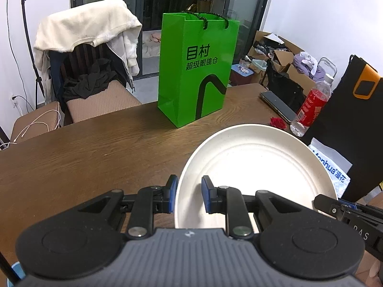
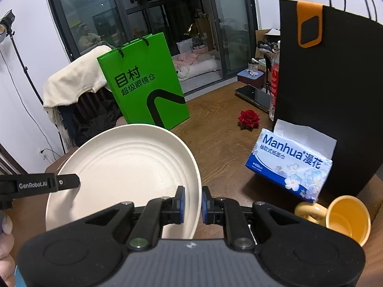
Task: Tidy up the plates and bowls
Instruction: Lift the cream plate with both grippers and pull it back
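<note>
My table: brown wood grain. Green paper bag upright at far side. Red rose, phone, water bottle, tissue pack, black bag, yellow mug on right.

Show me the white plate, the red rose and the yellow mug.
white plate [image 2: 124, 162]: right wrist view, middle of its ridged inside.
red rose [image 2: 249, 118]: right wrist view, centre of the bloom.
yellow mug [image 2: 348, 217]: right wrist view, inner wall.

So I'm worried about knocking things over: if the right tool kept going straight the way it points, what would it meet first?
Likely the green bag. The right tool, gripping the plate by its rim, aims past the plate toward that bag; the rose sits off to the right. Depth is hard to judge here.
</note>
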Demonstrator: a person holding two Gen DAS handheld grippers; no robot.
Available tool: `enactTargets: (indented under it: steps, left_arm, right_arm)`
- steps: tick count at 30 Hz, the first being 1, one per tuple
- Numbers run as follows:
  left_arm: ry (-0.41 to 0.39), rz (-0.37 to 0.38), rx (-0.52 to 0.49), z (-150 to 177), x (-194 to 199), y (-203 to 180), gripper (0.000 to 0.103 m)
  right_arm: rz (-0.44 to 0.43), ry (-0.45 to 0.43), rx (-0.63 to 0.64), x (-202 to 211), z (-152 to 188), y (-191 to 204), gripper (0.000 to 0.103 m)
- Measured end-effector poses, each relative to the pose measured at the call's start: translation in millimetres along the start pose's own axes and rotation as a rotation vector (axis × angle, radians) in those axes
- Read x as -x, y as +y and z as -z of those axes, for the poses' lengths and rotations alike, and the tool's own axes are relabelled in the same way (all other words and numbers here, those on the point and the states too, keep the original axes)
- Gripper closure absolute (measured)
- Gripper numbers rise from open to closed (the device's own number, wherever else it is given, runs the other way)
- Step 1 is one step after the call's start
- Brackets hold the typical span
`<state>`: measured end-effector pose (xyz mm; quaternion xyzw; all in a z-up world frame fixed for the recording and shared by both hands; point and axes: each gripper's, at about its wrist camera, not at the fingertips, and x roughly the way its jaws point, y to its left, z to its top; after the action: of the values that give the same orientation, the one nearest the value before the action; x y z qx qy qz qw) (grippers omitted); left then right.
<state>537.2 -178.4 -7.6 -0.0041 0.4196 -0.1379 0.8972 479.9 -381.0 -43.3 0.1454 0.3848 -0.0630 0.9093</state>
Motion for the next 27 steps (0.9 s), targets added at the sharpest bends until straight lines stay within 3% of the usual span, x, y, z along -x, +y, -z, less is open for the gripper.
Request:
enactTargets:
  steps: [27]
  left_arm:
    - [-0.023, 0.005, 0.004, 49, 71, -18, 0.081]
  right_arm:
    - [0.003, -0.029, 0.014, 81, 37, -10, 0.089]
